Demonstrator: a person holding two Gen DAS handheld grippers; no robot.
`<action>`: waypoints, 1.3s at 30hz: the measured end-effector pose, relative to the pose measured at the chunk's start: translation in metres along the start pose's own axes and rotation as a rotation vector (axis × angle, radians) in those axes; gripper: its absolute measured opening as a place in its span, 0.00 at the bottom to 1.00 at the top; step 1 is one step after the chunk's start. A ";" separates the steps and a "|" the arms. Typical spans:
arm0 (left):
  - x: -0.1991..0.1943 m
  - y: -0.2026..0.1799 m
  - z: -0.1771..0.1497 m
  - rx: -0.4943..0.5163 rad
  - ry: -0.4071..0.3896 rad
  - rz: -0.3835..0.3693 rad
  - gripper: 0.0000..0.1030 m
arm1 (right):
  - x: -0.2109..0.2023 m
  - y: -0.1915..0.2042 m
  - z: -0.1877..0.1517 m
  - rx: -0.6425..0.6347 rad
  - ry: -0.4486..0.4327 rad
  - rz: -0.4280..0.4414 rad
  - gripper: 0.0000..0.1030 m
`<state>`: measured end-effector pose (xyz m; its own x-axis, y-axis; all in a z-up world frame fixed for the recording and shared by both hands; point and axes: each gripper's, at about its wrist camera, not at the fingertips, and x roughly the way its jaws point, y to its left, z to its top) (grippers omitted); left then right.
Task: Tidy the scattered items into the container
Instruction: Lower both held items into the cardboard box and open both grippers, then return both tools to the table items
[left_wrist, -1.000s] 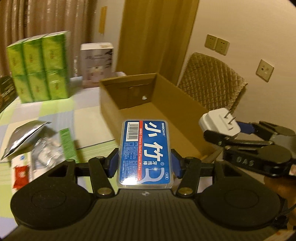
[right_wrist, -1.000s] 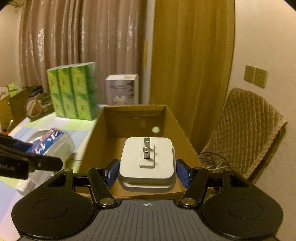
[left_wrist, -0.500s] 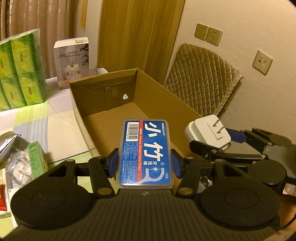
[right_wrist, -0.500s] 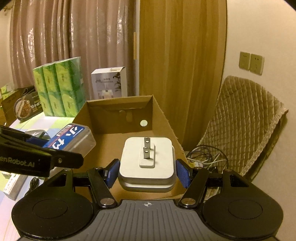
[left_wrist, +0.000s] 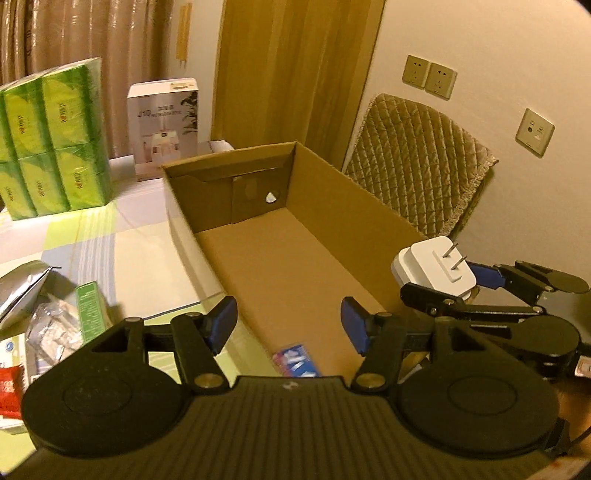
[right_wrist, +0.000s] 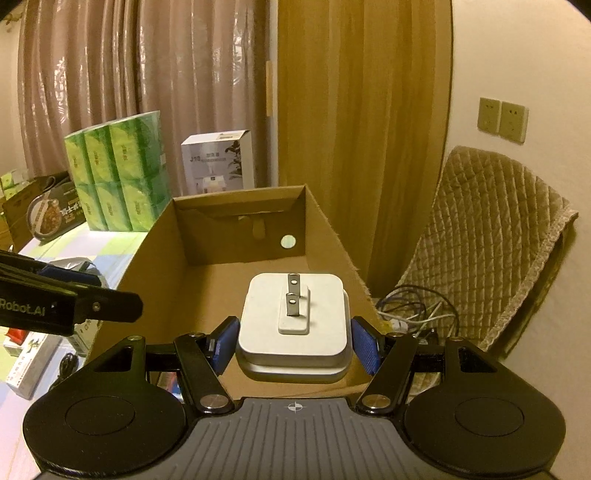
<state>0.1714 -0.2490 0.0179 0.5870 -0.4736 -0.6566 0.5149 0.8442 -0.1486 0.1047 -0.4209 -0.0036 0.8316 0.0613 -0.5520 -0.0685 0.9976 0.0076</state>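
Over the open brown cardboard box (left_wrist: 295, 258), the left gripper (left_wrist: 288, 321) hangs released and empty, the blue rectangular floss-pick case (left_wrist: 295, 363) lying on the box floor below, while the right gripper (right_wrist: 293, 341) grasps the white square two-prong plug adapter (right_wrist: 293, 325) above the box's near end.

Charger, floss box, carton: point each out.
charger (right_wrist: 293, 325), right wrist view, on its white face below the prongs.
floss box (left_wrist: 295, 363), left wrist view, on its blue label.
carton (left_wrist: 369, 199), left wrist view, on its right inner wall.
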 end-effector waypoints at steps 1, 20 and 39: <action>-0.001 0.002 -0.001 -0.004 0.000 0.004 0.55 | 0.000 0.001 0.000 -0.001 0.000 0.003 0.61; -0.027 0.030 -0.022 -0.085 -0.004 0.022 0.61 | -0.016 0.006 -0.001 0.059 -0.063 0.028 0.76; -0.106 0.081 -0.110 -0.156 0.023 0.175 0.72 | -0.078 0.077 -0.046 0.056 -0.032 0.150 0.79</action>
<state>0.0824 -0.1025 -0.0056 0.6433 -0.3127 -0.6988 0.3028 0.9423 -0.1429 0.0091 -0.3502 0.0012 0.8314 0.2095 -0.5147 -0.1631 0.9774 0.1345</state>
